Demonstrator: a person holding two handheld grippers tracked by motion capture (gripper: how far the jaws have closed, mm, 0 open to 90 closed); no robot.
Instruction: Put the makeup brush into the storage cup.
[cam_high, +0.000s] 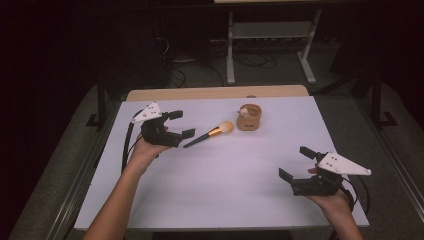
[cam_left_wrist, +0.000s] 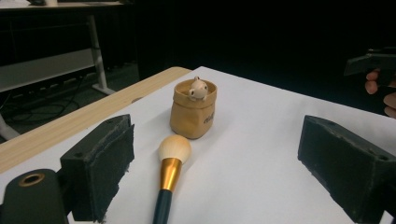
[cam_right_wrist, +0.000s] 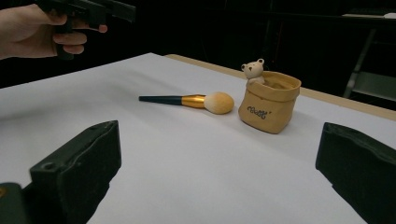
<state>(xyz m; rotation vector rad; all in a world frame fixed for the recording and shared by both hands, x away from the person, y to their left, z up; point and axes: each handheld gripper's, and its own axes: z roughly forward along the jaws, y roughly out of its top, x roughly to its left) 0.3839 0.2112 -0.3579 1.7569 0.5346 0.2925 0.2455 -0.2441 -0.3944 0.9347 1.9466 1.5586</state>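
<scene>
My left gripper (cam_high: 175, 125) hangs with jaws spread wide and nothing between them, just short of the makeup brush (cam_left_wrist: 168, 179); the brush lies flat on the white table (cam_high: 225, 180), its bristle head near the tan bear pot (cam_high: 249, 117). I'd come down square across the dark handle and pinch gently; my right gripper (cam_high: 294, 164) waits spread and empty, well apart.
</scene>
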